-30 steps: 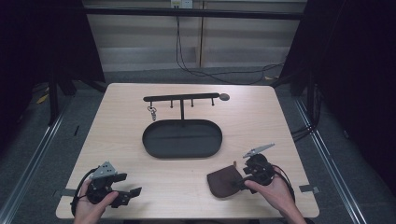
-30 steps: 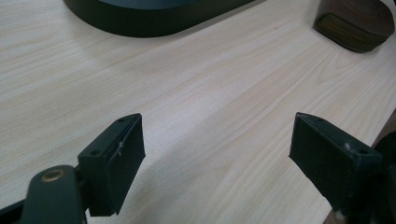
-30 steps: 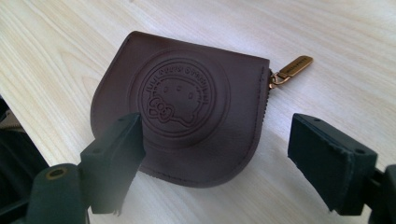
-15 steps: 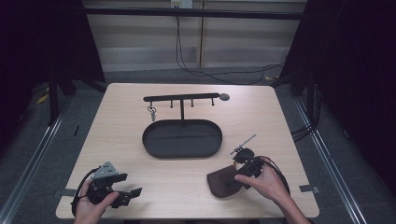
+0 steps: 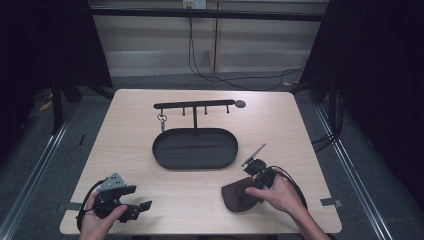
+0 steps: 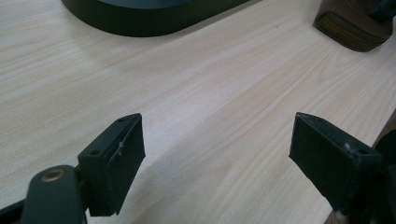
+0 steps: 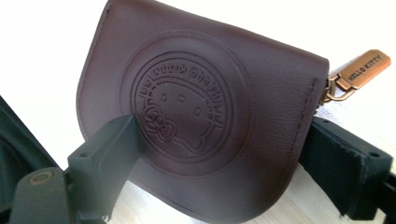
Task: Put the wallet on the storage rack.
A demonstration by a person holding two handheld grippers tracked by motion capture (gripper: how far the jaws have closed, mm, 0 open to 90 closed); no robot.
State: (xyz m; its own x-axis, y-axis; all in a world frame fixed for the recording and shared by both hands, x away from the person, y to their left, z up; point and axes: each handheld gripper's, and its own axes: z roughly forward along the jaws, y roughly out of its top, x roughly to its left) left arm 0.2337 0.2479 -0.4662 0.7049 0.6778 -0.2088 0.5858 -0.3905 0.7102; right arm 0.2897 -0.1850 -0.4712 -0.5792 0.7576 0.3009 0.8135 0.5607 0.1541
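A brown leather coin purse (image 5: 236,197) with a round embossed emblem lies near the table's front right. My right gripper (image 5: 251,189) is tilted down over it, open. In the right gripper view the purse (image 7: 196,107) lies between the two jaws of that gripper (image 7: 224,140), one jaw over its left part and the other beside its right edge. A copper zip tag (image 7: 363,69) sticks out at the purse's right. My left gripper (image 5: 141,209) rests open at the front left, and its own view shows that gripper (image 6: 217,135) holding nothing over bare wood.
A black oval tray (image 5: 160,155) sits mid-table, with a black hook rack (image 5: 194,105) behind it carrying a key ring (image 5: 162,119). The tray's rim (image 6: 140,18) and the purse's edge (image 6: 352,25) lie ahead of the left gripper. Cables run across the floor behind the table.
My right gripper has moved left and dipped down onto the purse, so its jaws now straddle it. The left gripper has stayed where it was.
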